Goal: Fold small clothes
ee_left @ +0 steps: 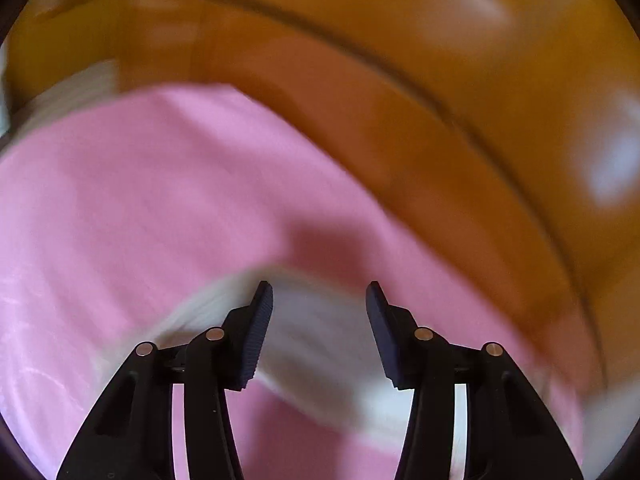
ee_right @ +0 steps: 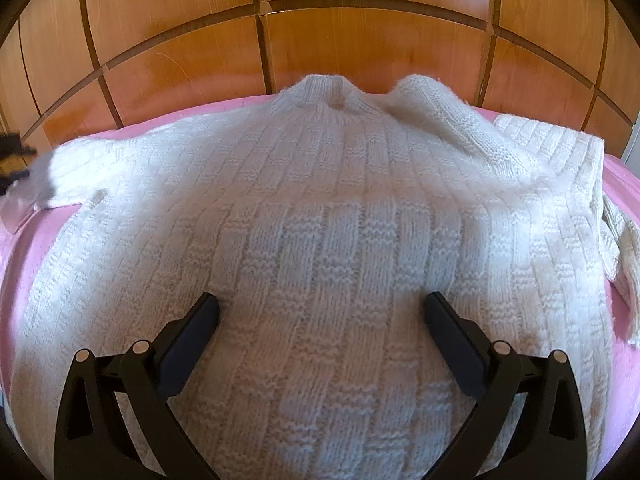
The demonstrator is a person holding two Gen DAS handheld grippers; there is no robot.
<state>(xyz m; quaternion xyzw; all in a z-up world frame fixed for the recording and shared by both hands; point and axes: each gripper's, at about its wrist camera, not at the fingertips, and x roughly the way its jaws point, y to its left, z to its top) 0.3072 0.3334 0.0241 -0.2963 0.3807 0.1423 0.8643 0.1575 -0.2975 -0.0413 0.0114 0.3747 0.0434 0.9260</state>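
While spread flat on pink sheet point(ee_right: 24, 236), white sweater point(ee_right: 320, 208), collar at 12 o'clock; left gripper point(ee_left: 319, 292) and right gripper point(ee_right: 321, 302) both gaping, grasping nothing.

Orange wood-panelled wall point(ee_right: 192, 52), dark grooves, pink bedcover point(ee_right: 24, 248), daylight glare.

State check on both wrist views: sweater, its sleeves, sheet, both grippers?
White knit sweater: spread flat on the sheet, not yet folded.
Its sleeve at image right: folded in over the shoulder.
Pink sheet: flat under the sweater.
Left gripper: open, view motion-blurred, white knit between the fingers.
Right gripper: open, above the sweater body.
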